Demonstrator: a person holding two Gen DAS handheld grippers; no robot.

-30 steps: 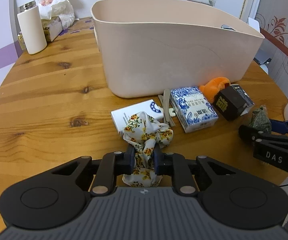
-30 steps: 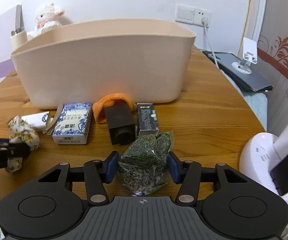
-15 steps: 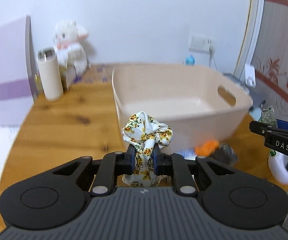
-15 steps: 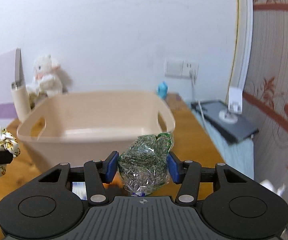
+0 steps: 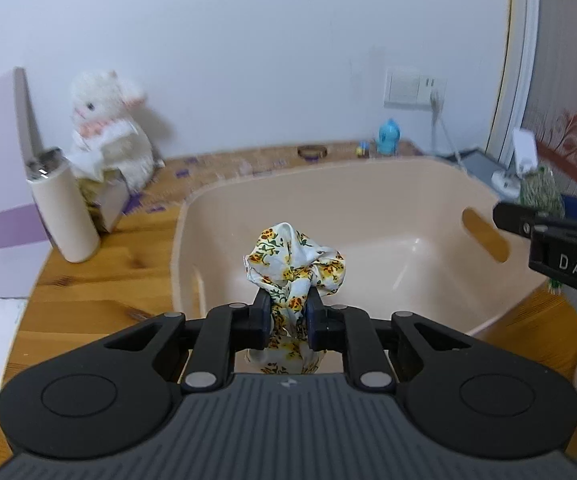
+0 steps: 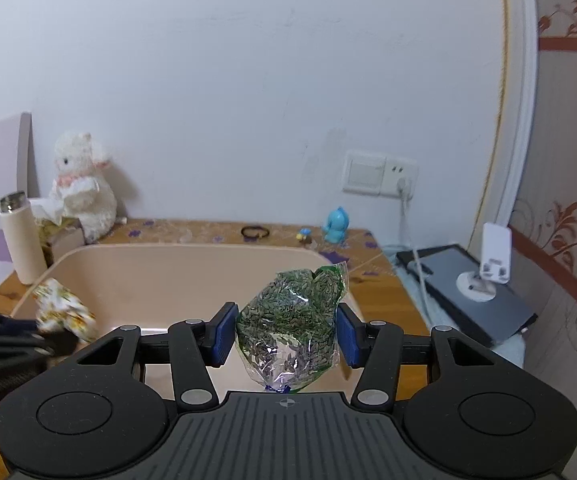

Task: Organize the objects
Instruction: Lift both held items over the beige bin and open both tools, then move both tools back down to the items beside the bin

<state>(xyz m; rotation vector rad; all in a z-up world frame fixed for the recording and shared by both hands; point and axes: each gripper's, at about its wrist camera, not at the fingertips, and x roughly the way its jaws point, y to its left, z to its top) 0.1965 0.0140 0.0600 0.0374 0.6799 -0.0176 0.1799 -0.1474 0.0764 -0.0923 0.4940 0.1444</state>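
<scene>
My left gripper [image 5: 286,312] is shut on a white floral cloth [image 5: 294,264] and holds it above the near rim of the beige plastic bin [image 5: 404,184], which looks empty inside. My right gripper [image 6: 284,328] is shut on a clear bag of green dried herbs [image 6: 290,320] and holds it above the bin [image 6: 168,252] near its right end. The right gripper with the bag [image 5: 540,192] shows at the right of the left wrist view. The left gripper with the cloth [image 6: 64,308] shows at the left of the right wrist view.
The bin stands on a wooden table [image 5: 88,300]. A cream thermos [image 5: 64,208], a tissue box and a white plush toy [image 5: 104,128] stand at the back left. A blue figurine [image 6: 334,226], a hair tie and a tablet with a phone stand [image 6: 484,296] are at the back right.
Both grippers have risen from the table with their objects and moved forward over the bin. The boxes and other objects in front of the bin have dropped out of view.
</scene>
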